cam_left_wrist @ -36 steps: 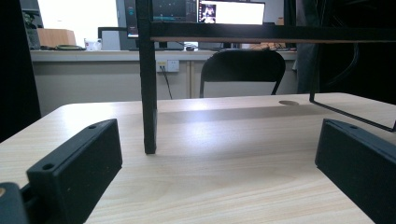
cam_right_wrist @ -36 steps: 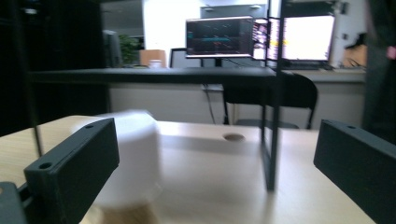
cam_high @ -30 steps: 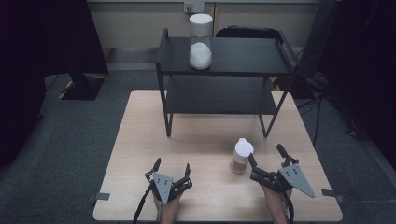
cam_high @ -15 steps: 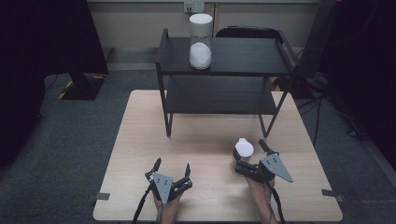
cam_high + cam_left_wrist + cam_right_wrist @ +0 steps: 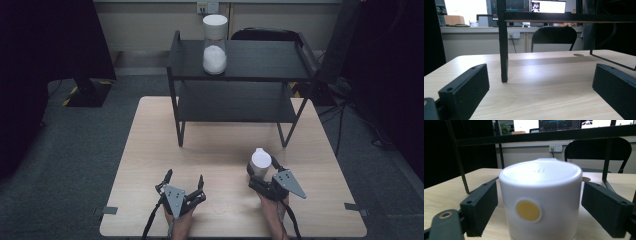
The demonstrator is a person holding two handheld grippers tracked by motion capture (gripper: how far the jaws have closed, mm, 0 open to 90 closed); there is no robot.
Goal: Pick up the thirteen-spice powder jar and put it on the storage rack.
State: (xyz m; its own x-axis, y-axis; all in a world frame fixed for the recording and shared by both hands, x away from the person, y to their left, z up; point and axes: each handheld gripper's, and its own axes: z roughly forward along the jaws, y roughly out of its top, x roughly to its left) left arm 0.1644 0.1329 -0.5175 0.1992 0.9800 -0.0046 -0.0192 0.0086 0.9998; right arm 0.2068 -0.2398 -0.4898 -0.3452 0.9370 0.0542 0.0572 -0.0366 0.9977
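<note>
Two grippers: both low over the near edge of the counter (image 5: 150,150), each in a person's hand.
Left gripper (image 5: 183,181): near the counter's near edge, left of middle; fingers (image 5: 466,87) spread wide with nothing between them, bare wood ahead.
Right gripper (image 5: 263,172): right of middle, well apart from the left one; fingers (image 5: 480,205) have just been closing and now stand on either side of the jar, a thin gap visible on each side in the right gripper view, so not yet pressing.
Jar (image 5: 260,162): small, white lid, upright on the counter in front of the rack's right front leg; between the right fingers; yellow round dot on the white cap facing the right gripper's camera.
Jar, close view (image 5: 540,202): blurred from nearness; base cut off at the bottom edge.
Rack (image 5: 240,102): black, two shelves, standing on the far half of the counter.
Tall jar (image 5: 215,44): clear, white lid, white contents in its lower part, upright on the rack's top shelf, left of middle.
Chair (image 5: 554,37): black, behind the counter's far edge.
</note>
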